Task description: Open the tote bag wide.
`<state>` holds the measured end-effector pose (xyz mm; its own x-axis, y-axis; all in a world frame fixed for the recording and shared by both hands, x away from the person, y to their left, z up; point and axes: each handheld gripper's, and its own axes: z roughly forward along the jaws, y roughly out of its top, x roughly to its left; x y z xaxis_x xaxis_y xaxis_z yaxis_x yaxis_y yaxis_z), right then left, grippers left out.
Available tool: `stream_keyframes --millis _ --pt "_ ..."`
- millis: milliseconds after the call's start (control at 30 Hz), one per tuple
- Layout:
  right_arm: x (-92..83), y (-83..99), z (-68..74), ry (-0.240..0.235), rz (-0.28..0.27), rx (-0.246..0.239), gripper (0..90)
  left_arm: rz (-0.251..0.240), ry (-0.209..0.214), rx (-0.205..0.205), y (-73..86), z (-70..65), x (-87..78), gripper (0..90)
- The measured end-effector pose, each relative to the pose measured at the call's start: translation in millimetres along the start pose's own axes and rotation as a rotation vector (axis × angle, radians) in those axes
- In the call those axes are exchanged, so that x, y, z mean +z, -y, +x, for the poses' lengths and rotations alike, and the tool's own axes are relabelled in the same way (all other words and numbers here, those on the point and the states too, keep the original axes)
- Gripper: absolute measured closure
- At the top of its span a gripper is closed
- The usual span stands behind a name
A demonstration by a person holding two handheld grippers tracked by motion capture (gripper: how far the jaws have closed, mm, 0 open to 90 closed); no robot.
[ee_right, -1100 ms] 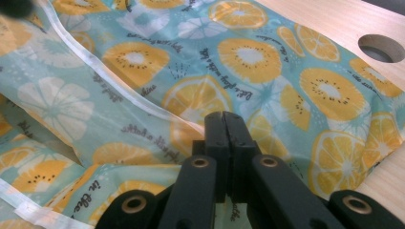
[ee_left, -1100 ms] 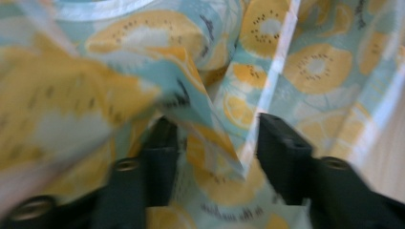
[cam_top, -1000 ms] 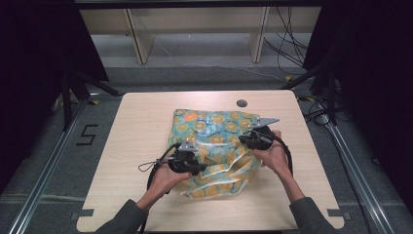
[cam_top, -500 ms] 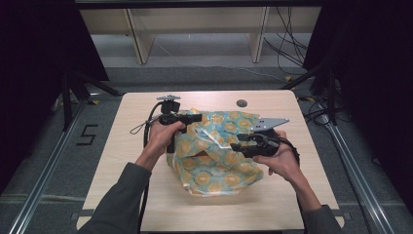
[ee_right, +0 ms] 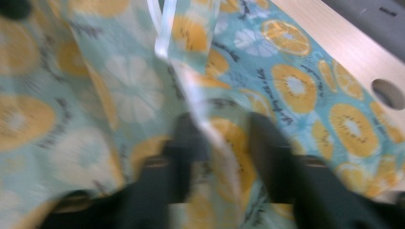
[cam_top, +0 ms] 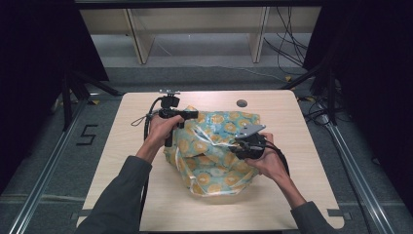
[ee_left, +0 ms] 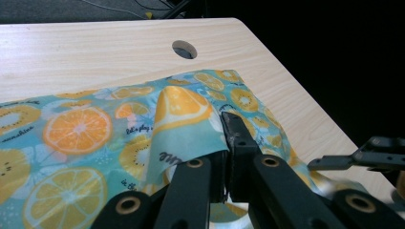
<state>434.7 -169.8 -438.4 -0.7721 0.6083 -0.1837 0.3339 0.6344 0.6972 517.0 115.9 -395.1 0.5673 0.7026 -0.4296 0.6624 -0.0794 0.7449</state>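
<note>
High view shows a crumpled fruit-print plastic bag (cam_top: 214, 151) lying near the middle of the wooden surface (cam_top: 302, 195), just in front of the round cable hole (cam_top: 241, 103). At the bag's far left edge, the left gripper (cam_top: 181, 117) has its jaws closed tight on a raised fold of the bag; the left gripper view shows that fold (ee_left: 184, 126) pinched between them. On the bag's right side, the right gripper (cam_top: 242, 145) has jaws that have just been closing, with the bag's pale handle strip (ee_right: 210, 129) running between them in the blurred right gripper view; I cannot tell whether they press it.
</note>
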Motion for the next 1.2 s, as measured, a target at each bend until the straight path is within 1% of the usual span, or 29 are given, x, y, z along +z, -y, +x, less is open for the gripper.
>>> stream_keyframes --millis 33,67,100,133,200,267,300,333,367,433,467,500,533,567,600,633,667,700,733,833,867,900,933,967,1000,1100,1133,1167,1200 --pt "1.5 0.1 -2.4 0.011 0.001 -0.005 80.1 0.013 -0.001 0.011 0.7 -0.8 0.1 86.4" --pt "1.9 -0.4 -5.7 0.016 -0.007 0.014 85.5 0.031 0.000 0.022 1.8 -1.5 0.1 85.3" --pt "2.0 -1.0 -10.5 0.020 -0.024 0.032 88.6 0.042 -0.012 0.036 3.4 -2.2 -0.1 84.7" --pt "1.4 -2.0 -15.3 0.031 -0.043 0.055 89.8 0.047 -0.020 0.044 5.4 -2.2 -0.5 84.6" --pt "-1.2 -3.7 -28.3 0.052 -0.083 0.094 90.0 0.059 -0.005 0.036 9.9 1.3 -1.8 84.9" --pt "-3.8 -3.5 -39.9 0.081 -0.096 0.139 90.0 0.076 -0.023 0.042 15.2 5.9 -2.2 84.9" --pt "-2.5 -1.7 -46.5 0.102 -0.109 0.145 90.0 0.086 -0.036 0.045 18.0 8.9 -2.0 84.4" --pt "-1.5 0.9 -52.4 0.106 -0.104 0.170 90.0 0.097 -0.044 0.043 21.0 11.9 -1.1 84.0" --pt "0.5 4.5 -57.6 0.093 -0.088 0.199 90.0 0.108 -0.046 0.035 24.8 14.2 1.2 83.4" --pt "9.0 12.9 -63.1 0.067 -0.055 0.236 90.0 0.148 -0.031 0.027 33.2 16.9 7.2 81.3" --pt "13.4 16.5 -62.6 0.053 -0.014 0.256 90.0 0.167 -0.034 0.038 37.3 16.8 10.5 79.7" --pt "19.8 20.5 -62.1 0.058 -0.004 0.250 90.0 0.187 -0.031 0.041 40.8 16.0 13.0 76.5" --pt "23.5 23.1 -61.5 0.048 0.027 0.251 90.0 0.203 -0.038 0.054 43.1 15.0 14.1 73.0" --pt "29.2 26.0 -60.1 0.059 0.014 0.250 90.0 0.210 -0.049 0.063 44.7 12.0 13.5 67.2" --pt "29.9 26.6 -60.0 0.056 0.025 0.246 90.0 0.217 -0.038 0.074 45.3 7.7 11.1 61.6" --pt "29.5 26.6 -60.0 0.054 0.022 0.245 90.0 0.222 -0.023 0.083 45.5 1.5 7.2 55.5" --pt "27.4 25.8 -60.1 0.049 0.023 0.244 90.0 0.224 -0.015 0.107 44.9 -5.2 1.6 49.2" --pt "24.6 24.4 -60.3 0.047 0.028 0.244 90.0 0.211 -0.008 0.123 44.4 -12.8 -5.4 43.5" --pt "23.0 23.7 -61.1 0.047 0.020 0.233 90.0 0.200 0.004 0.139 44.0 -20.3 -12.9 41.0" --pt "20.5 22.4 -60.3 0.046 0.009 0.246 90.0 0.180 0.024 0.209 46.2 -41.4 -34.5 36.7" --pt "20.4 22.6 -60.2 0.047 0.011 0.245 90.0 0.172 0.019 0.232 48.7 -47.3 -40.1 35.8" --pt "19.8 22.8 -60.5 0.044 0.014 0.242 90.0 0.165 0.004 0.269 51.5 -52.5 -44.2 35.8" --pt "20.0 22.8 -60.6 0.045 0.010 0.243 90.0 0.170 -0.010 0.321 54.7 -56.6 -46.1 35.8" --pt "21.1 22.8 -60.1 0.048 -0.006 0.247 90.0 0.199 -0.017 0.383 57.1 -58.0 -46.7 36.0" --pt "20.6 22.3 -59.8 0.045 -0.001 0.246 90.0 0.216 -0.028 0.406 61.0 -59.6 -44.2 36.1" --pt "18.9 21.1 -57.7 0.034 0.000 0.253 89.9 0.260 -0.051 0.460 72.5 -59.7 -31.4 35.4" --pt "18.1 20.8 -57.5 0.033 -0.003 0.250 89.7 0.268 -0.049 0.464 76.5 -59.4 -26.9 35.0" --pt "16.4 20.3 -57.6 0.028 0.002 0.252 89.4 0.275 -0.057 0.485 79.7 -59.1 -23.3 34.9" --pt "15.2 20.3 -58.0 0.024 0.003 0.251 88.7 0.279 -0.064 0.485 83.4 -59.3 -19.8 34.4"
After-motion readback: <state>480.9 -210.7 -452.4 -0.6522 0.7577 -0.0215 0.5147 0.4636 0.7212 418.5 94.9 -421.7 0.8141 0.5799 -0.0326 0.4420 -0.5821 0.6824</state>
